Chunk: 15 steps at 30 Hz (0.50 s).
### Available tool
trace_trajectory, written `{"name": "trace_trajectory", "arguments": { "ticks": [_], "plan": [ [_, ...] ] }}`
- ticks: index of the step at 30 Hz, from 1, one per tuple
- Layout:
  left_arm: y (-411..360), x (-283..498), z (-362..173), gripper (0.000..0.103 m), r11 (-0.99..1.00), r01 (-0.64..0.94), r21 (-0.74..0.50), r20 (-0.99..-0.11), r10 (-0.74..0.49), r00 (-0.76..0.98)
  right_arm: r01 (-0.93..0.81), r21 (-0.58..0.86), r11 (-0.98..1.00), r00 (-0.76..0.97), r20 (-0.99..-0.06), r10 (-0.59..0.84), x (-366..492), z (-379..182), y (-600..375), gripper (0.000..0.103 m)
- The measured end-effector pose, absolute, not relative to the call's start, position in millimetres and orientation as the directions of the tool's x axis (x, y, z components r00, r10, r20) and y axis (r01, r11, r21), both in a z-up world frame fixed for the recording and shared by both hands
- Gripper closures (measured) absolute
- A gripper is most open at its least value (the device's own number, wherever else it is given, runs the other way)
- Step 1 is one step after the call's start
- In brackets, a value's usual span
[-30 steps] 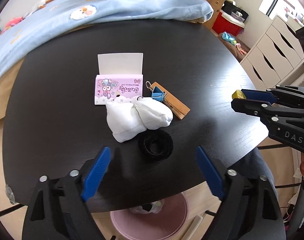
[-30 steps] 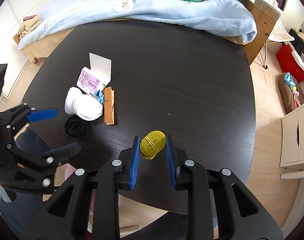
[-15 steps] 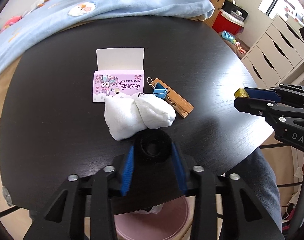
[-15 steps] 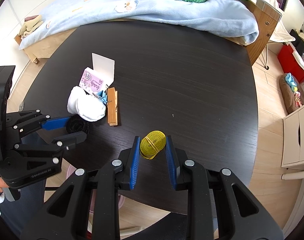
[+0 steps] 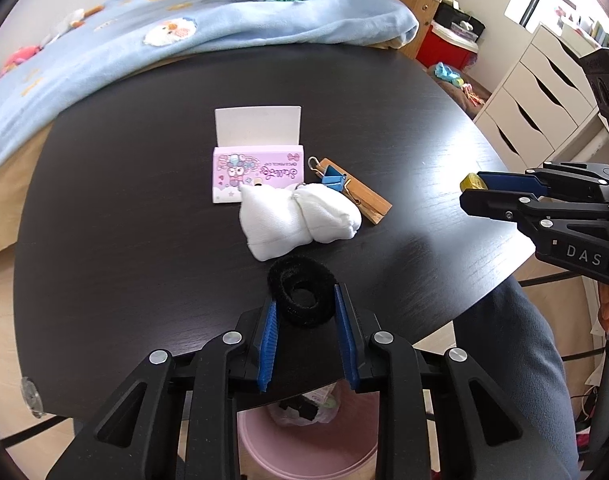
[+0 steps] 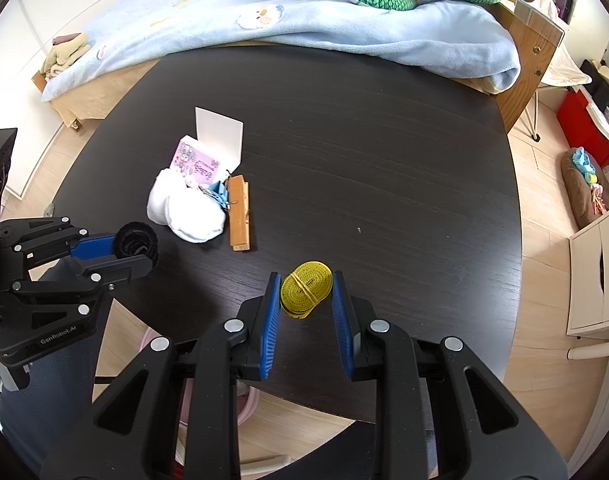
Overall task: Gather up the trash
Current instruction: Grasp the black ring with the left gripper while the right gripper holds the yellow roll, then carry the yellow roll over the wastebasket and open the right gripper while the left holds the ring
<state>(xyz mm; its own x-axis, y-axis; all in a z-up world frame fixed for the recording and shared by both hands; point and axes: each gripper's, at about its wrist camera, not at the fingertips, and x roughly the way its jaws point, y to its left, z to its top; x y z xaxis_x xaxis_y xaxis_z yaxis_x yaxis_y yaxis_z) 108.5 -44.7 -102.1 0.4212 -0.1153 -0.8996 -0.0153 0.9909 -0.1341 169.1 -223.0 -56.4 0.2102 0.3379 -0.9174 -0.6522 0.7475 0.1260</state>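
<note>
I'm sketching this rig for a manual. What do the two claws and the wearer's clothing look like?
Both claws, left and right, are matte black plastic with triangular cutouts, silver screw heads and ribbed blue pads. The right one's side reads "DAS" in grey; the left one's reads "GenRobot.AI". The person wears dark grey-blue fabric. No cables show.

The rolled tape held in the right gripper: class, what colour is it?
Yellow; the rolled tape shows best in the right wrist view.

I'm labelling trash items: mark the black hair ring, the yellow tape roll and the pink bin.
black hair ring (image 5: 302,297), left wrist view, fuzzy band.
yellow tape roll (image 6: 306,288), right wrist view, coiled top.
pink bin (image 5: 304,456), left wrist view, inner wall.
</note>
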Motion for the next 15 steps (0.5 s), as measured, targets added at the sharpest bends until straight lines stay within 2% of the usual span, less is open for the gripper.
{"name": "trace_trajectory", "arguments": {
  "ticks": [15],
  "plan": [
    [-25.3,77.0,-62.4,0.076,0.994,0.057,-0.092,-0.855,-0.108,0.508,-0.695,0.119,0.709,0.261,-0.877,0.403,134.4,-22.2,-209.8,0.078]
  ]
}}
